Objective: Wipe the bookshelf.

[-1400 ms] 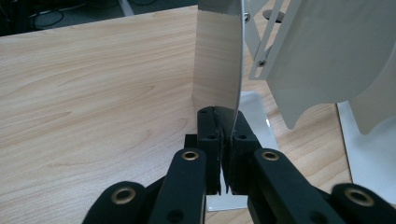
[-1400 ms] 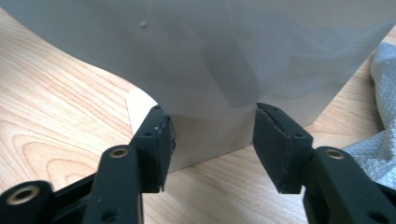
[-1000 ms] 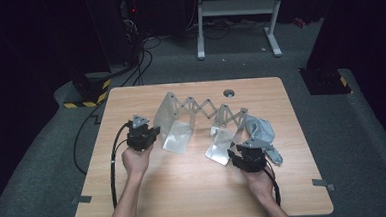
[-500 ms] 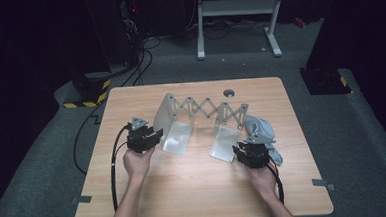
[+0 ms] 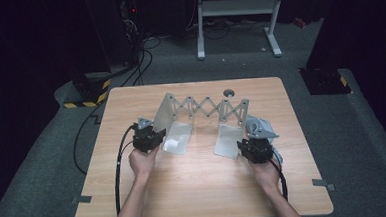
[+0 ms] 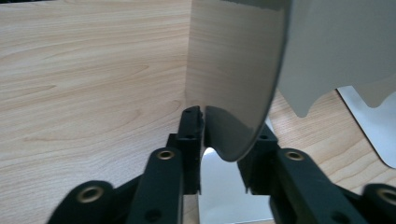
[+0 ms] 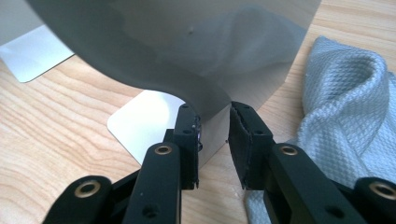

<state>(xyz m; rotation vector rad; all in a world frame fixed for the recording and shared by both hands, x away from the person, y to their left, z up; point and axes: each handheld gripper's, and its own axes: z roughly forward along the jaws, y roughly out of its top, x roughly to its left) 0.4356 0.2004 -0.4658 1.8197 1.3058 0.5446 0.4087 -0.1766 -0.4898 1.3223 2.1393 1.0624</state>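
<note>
Standing mid-bench toward the far edge in the high view, the expanding metal bookend rack (image 5: 206,115) has the left hand-held gripper (image 5: 155,135) and right hand-held gripper (image 5: 245,147) at its two end plates. In the left gripper view, the left end plate (image 6: 233,70) sits between jaws that have just been closing, gap remaining. In the right gripper view, the right end plate (image 7: 187,51) sits likewise, unclamped, grey cloth (image 7: 345,112) just beside.
</note>
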